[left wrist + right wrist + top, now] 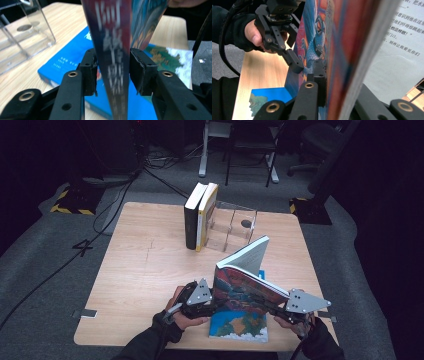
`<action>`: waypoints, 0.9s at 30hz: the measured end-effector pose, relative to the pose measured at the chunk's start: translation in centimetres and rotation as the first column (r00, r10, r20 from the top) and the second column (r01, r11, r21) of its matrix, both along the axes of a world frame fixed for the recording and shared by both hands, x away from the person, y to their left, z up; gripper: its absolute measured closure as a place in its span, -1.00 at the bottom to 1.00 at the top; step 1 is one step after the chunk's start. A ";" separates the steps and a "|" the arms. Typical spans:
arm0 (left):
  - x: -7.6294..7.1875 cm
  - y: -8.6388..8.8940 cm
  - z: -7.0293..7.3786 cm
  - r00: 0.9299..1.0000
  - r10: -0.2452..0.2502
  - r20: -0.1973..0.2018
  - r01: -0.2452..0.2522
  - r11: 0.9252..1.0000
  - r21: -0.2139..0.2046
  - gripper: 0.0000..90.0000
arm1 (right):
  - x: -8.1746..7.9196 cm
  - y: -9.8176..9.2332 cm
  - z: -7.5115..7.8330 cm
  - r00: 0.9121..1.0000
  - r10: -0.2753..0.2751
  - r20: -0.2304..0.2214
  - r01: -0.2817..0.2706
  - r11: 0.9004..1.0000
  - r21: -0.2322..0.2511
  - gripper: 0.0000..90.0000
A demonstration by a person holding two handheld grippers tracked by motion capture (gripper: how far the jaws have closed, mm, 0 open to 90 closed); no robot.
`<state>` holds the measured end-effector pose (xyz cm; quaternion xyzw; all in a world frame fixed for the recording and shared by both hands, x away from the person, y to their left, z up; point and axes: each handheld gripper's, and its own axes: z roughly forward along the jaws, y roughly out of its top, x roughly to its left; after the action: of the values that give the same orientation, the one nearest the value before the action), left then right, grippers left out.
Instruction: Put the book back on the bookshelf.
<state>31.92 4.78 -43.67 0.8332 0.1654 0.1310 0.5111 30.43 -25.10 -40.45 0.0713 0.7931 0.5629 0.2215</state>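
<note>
The colourful paperback book (245, 287) stood upright over a flat blue book (239, 325) at the table's near right. The right gripper (323, 82) clenched it; the left gripper (112, 72) straddled its spine, pads released. The next move probably called for carrying it right-handed toward the far upright books (200, 215).

books in total: four. two upright books (200, 215), one black-spined, one yellow-spined; one colourful illustrated paperback (245, 282) raised off the surface; one flat blue landscape-cover book (240, 324). clear acrylic compartment boxes (232, 225): one. light wooden tables (145, 270): one.
</note>
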 end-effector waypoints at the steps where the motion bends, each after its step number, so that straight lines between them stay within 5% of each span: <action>1: 0.0 -0.2 0.1 1.000 -0.004 0.003 0.004 1.000 -0.005 0.28 | -0.1 0.0 0.0 1.000 0.003 0.001 -0.003 1.000 -0.001 0.87; 13: -0.2 -0.6 2.0 0.998 -0.020 0.055 0.024 0.998 -0.059 0.32 | -0.4 -0.7 -0.1 1.000 -0.015 0.004 0.015 1.000 -0.004 0.79; 27: -0.5 -0.3 2.0 0.998 -0.056 0.030 0.058 0.995 -0.083 0.59 | 0.5 -2.5 0.0 0.992 -0.126 -0.010 0.127 0.989 0.080 0.27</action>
<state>31.40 4.53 -41.63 0.8136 0.1399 0.1207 0.5513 30.97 -27.62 -40.47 0.1317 0.7643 0.5789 0.2518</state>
